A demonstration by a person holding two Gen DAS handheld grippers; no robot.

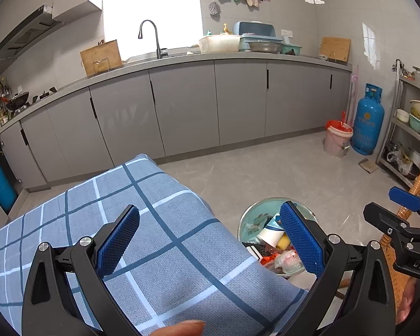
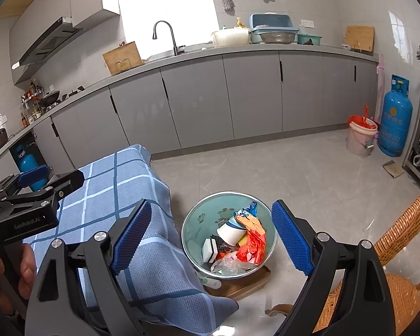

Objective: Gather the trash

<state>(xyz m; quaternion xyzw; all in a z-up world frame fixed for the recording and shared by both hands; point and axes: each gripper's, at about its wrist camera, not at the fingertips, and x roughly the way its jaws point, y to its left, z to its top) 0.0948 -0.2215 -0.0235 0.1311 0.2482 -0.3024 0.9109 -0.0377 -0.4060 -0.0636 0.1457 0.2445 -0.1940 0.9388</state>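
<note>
A round metal basin with a teal inside stands on the floor on a wooden board. It holds several pieces of trash: a white paper cup, an orange plastic bag, a white sponge and clear wrap. My right gripper hovers above the basin, open, nothing between its blue pads. My left gripper is open over a blue checked cloth that covers a table; the basin shows past its right finger. Nothing is held.
Grey kitchen cabinets and a sink counter run along the back. A pink bucket with a red bag and a blue gas cylinder stand at the right wall. A wicker chair is close on the right. A metal shelf rack stands far right.
</note>
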